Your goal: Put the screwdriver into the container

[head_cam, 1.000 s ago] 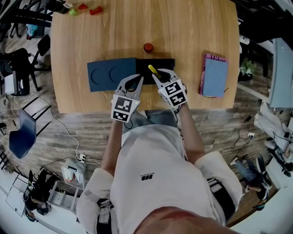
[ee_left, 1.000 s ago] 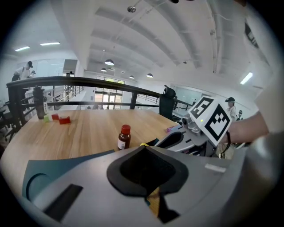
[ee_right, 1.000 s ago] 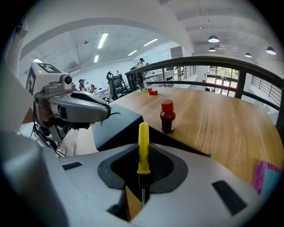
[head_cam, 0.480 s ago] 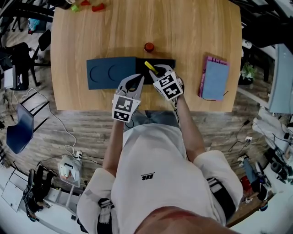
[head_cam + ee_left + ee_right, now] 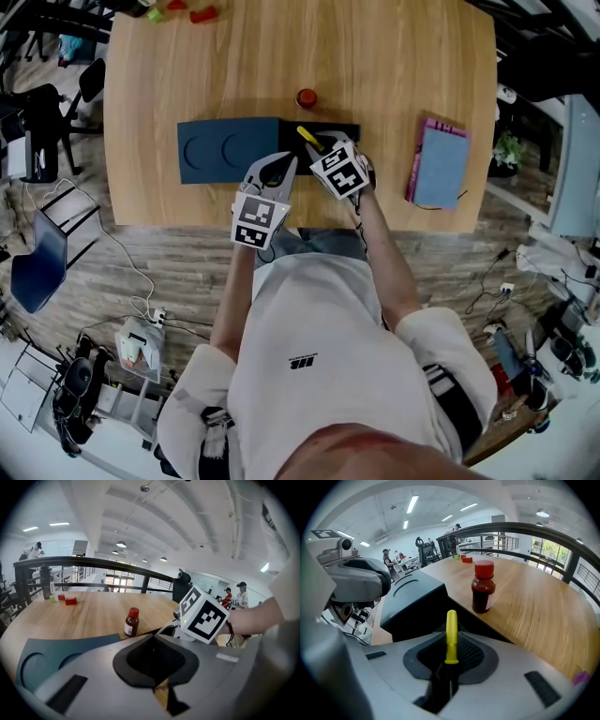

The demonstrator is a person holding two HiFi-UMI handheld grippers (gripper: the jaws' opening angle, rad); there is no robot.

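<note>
The right claw [image 5: 320, 150] stays clamped tight on the yellow-handled screwdriver [image 5: 306, 137], its jaws closed against the dark shank while the handle sticks out ahead of them. Over the last second it has edged forward and a little left, so the tool now hangs above the black open half of the flat rectangular container [image 5: 349, 127], beside its dark blue half. From this, only lowering and letting go seem to remain. The left claw [image 5: 278, 171] sits at the container's near edge, jaws drawn together on nothing. A small brown bottle with a red cap [image 5: 305, 97] stands just beyond.
</note>
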